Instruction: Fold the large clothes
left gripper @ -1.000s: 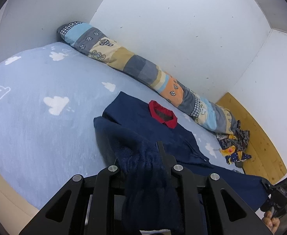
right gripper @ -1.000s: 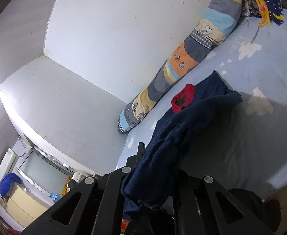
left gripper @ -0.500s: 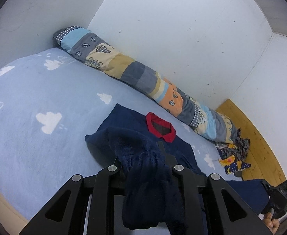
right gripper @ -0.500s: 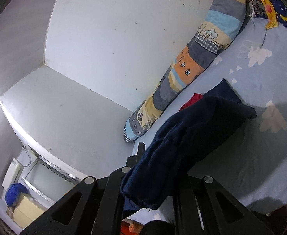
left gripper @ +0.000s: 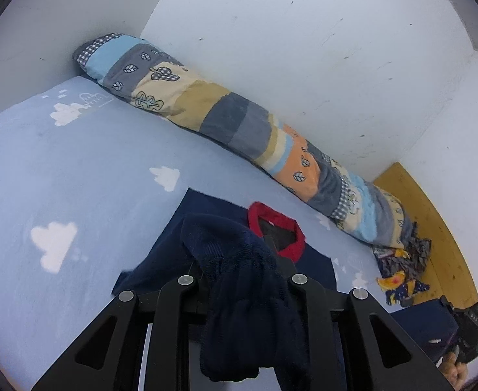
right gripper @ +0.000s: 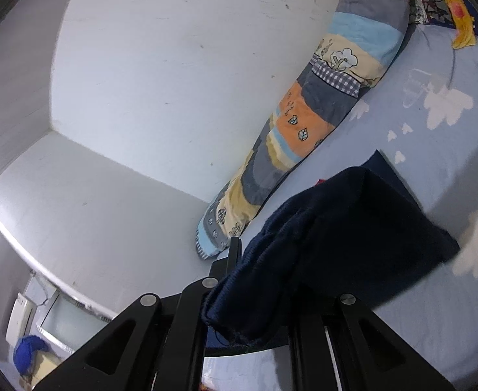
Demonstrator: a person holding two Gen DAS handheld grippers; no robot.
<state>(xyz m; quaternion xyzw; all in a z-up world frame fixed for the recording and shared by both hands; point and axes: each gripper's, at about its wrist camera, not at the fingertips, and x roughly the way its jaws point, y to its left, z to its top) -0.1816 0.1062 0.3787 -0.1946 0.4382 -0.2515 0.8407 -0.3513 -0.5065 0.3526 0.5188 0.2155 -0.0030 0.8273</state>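
The navy sweater (left gripper: 226, 238) lies on the bed (left gripper: 76, 176), collar toward the long pillow (left gripper: 239, 127). Both grippers — left gripper (left gripper: 248, 280), right gripper (right gripper: 258, 296) — have their jaws clamped on bunched hem knit. It looks soft, thick and floppy — best held at the hem corners so it drapes evenly.

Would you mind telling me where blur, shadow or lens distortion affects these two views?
Left wrist view: mostly sharp; fisheye bends the wall and the patchwork bolster; the left tool clamps the navy sweater. Right wrist view: the sweater's far edge and nearby white clouds are motion-smeared, a soft shadow falls on the blue sheet, and black vignette rings the corners.
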